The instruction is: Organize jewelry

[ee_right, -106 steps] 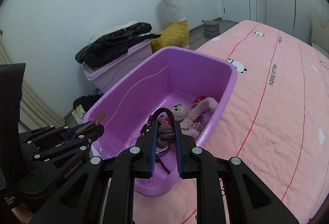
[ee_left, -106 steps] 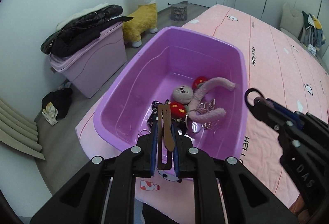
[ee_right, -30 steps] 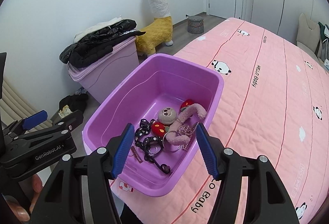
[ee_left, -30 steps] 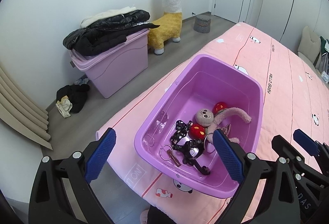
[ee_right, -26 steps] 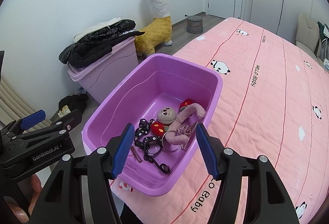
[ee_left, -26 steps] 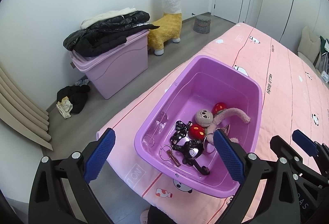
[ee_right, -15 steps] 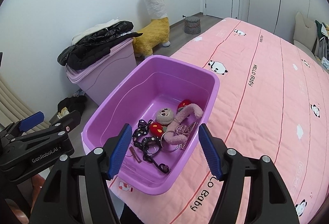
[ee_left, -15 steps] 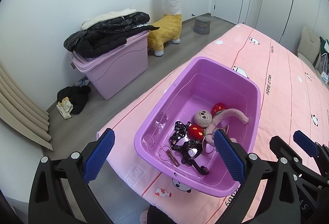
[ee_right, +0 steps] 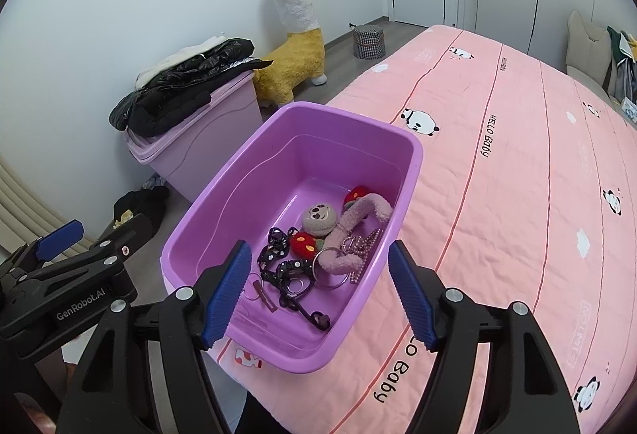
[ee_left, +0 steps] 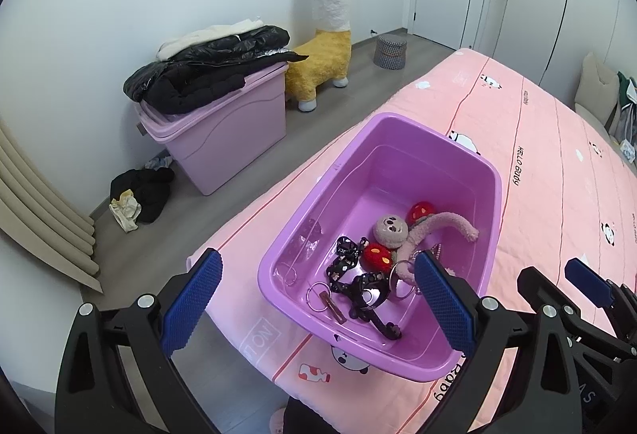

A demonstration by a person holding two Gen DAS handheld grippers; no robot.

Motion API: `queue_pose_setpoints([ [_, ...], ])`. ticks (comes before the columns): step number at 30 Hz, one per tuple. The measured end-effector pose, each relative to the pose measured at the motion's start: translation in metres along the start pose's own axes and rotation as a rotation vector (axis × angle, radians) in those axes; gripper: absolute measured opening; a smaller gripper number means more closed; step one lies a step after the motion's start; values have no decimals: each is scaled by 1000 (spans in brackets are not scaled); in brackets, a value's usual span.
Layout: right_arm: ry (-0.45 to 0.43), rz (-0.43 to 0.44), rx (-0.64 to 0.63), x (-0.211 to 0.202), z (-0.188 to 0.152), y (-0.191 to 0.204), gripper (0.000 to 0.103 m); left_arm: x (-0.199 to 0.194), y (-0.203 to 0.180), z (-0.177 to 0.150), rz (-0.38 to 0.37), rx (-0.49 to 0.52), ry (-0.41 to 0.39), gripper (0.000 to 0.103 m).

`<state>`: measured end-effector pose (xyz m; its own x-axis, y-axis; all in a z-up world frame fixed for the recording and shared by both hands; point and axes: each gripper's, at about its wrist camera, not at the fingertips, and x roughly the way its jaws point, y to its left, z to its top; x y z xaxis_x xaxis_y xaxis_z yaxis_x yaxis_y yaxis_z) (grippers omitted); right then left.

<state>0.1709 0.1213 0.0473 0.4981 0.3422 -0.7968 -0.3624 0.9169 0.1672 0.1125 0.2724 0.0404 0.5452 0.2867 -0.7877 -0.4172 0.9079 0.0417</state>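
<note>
A purple plastic bin (ee_left: 434, 139) (ee_right: 223, 187) sits on the corner of a pink bed. Inside lie a pink plush sloth keychain (ee_left: 392, 231) (ee_right: 360, 219), red plush charms (ee_left: 376, 255) (ee_right: 304, 243), black chain pieces (ee_left: 360, 284) (ee_right: 288, 270), metal rings and a brown strap (ee_left: 332, 306) (ee_right: 264, 292). My left gripper (ee_left: 316, 300) is open and empty, held above the bin's near end. My right gripper (ee_right: 318, 286) is open and empty, above the bin's near right side. Each gripper shows at the edge of the other's view.
The pink bedspread (ee_right: 517, 175) stretches right and back. On the floor at the left stand a lilac storage box (ee_left: 227, 131) with black jackets on top, a yellow alpaca toy (ee_left: 322, 63) and a checked stool (ee_left: 390, 51). Clothes lie on the floor (ee_left: 139, 191).
Earlier both grippers were shut on items over the bin; those items now lie in it. Over the last second both open grippers have drawn back and up slightly.
</note>
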Motion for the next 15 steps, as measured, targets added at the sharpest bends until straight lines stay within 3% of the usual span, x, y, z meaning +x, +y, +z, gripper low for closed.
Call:
queue_pose_setpoints([
  [15,2,-4,2,0,-1,0,68,-4,-4,0,2,5,-2,95],
])
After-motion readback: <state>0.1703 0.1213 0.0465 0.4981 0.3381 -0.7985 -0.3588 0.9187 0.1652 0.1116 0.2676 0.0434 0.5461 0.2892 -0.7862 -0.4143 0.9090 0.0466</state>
